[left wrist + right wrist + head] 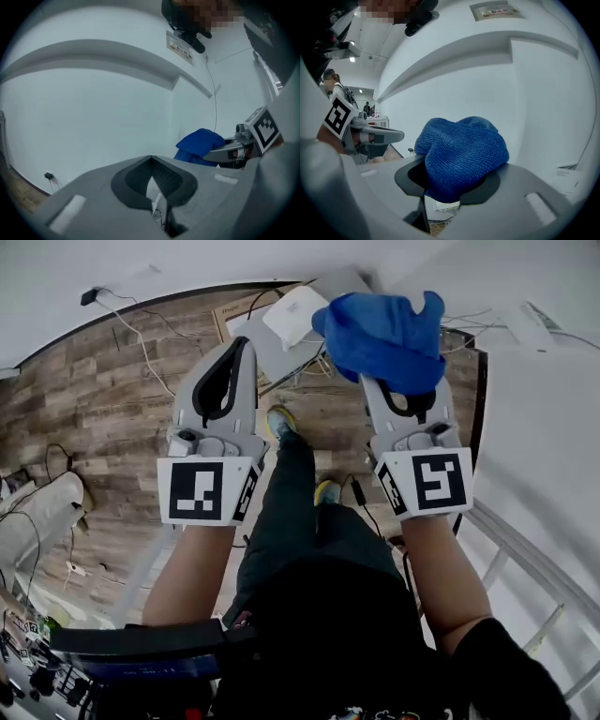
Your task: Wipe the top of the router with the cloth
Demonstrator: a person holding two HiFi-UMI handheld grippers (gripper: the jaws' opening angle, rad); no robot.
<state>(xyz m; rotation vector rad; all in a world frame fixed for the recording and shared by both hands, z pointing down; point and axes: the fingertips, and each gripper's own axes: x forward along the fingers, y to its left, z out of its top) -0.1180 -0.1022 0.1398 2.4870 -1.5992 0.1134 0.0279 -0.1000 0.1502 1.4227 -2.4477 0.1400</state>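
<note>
Right gripper point(401, 395) pinches the bunched blue cloth point(384, 334) (soft, light, best held by its middle) — left gripper point(239, 345) pressed together, empty — while the white router point(295, 315) lies well below, by the wall point(112, 268)

We see the cloth point(384, 334) in our right claw point(397, 382), the router point(293, 315) between it and the left claw point(240, 345)

No wording is being read with certainty. Print is being carried by a wall plaque point(497, 10), but too small to decipher. Faint lettering, possibly a brand name, is being shown on a cardboard box point(232, 310).
</note>
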